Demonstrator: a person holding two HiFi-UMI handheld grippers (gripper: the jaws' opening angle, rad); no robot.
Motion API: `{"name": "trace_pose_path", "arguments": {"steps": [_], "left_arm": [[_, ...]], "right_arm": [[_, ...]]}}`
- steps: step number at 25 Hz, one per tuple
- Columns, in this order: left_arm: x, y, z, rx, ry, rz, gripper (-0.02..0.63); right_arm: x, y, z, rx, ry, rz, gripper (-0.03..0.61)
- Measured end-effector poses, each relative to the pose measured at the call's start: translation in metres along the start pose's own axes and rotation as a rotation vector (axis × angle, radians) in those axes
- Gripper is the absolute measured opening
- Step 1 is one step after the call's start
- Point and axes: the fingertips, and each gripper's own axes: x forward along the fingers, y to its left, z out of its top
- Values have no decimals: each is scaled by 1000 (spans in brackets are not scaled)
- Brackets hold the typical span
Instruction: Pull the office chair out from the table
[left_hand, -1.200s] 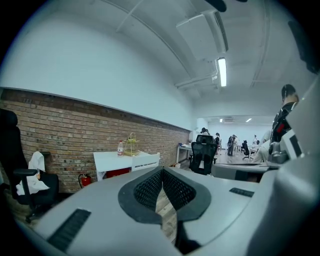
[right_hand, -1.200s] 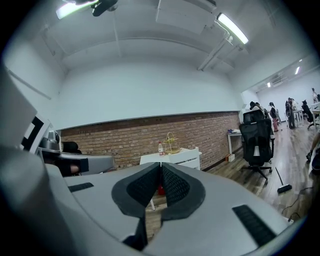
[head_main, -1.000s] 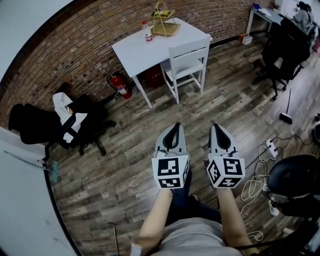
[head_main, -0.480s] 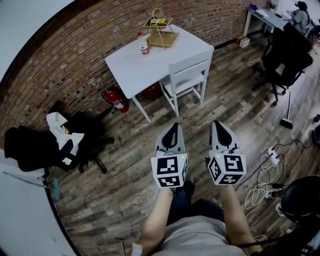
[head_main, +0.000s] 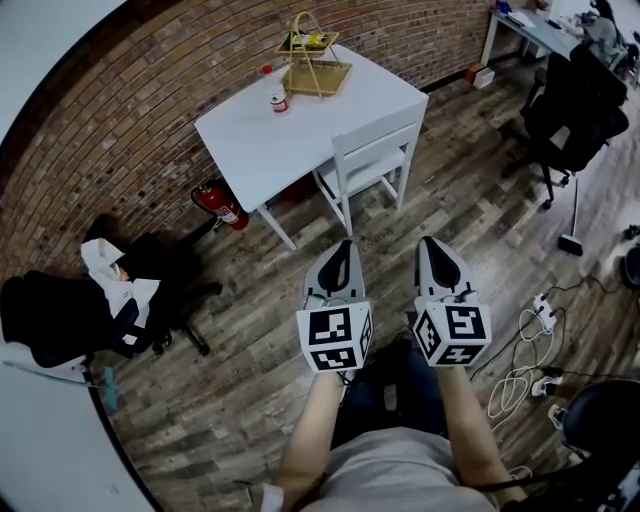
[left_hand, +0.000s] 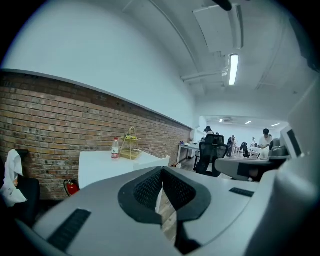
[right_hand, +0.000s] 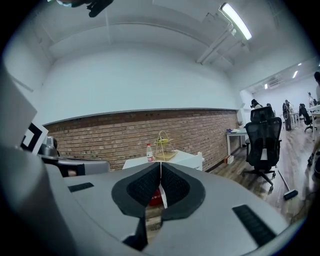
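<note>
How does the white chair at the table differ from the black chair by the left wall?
The white chair has straight legs; the black chair sits on a spread base. The white chair is pushed up to the white table; the black chair stands clear of it. The white chair is bare; the black chair carries a white garment. Both stand on the wood floor.

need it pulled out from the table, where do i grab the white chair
Probably the top rail of the white chair, approached from the near side: its back faces away from the white table, and the rail is a slim bar jaws could straddle.
</note>
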Motion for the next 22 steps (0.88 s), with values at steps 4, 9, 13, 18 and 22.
{"name": "trace_pose_path", "arguments": {"steps": [4, 9, 13, 18, 22], "left_arm": [[23, 5, -5, 0, 20, 11, 14], [61, 13, 4, -2, 19, 36, 14], [98, 11, 10, -1, 18, 54, 14], [153, 5, 22, -2, 29, 71, 14], [198, -3, 34, -7, 38, 86, 14]], "right_arm": [[23, -12, -4, 14, 13, 2, 15], [63, -27, 2, 9, 25, 30, 15], [99, -47, 7, 21, 28, 50, 15], [146, -71, 22, 4, 35, 104, 15], [183, -101, 41, -10, 43, 143, 15]]}}
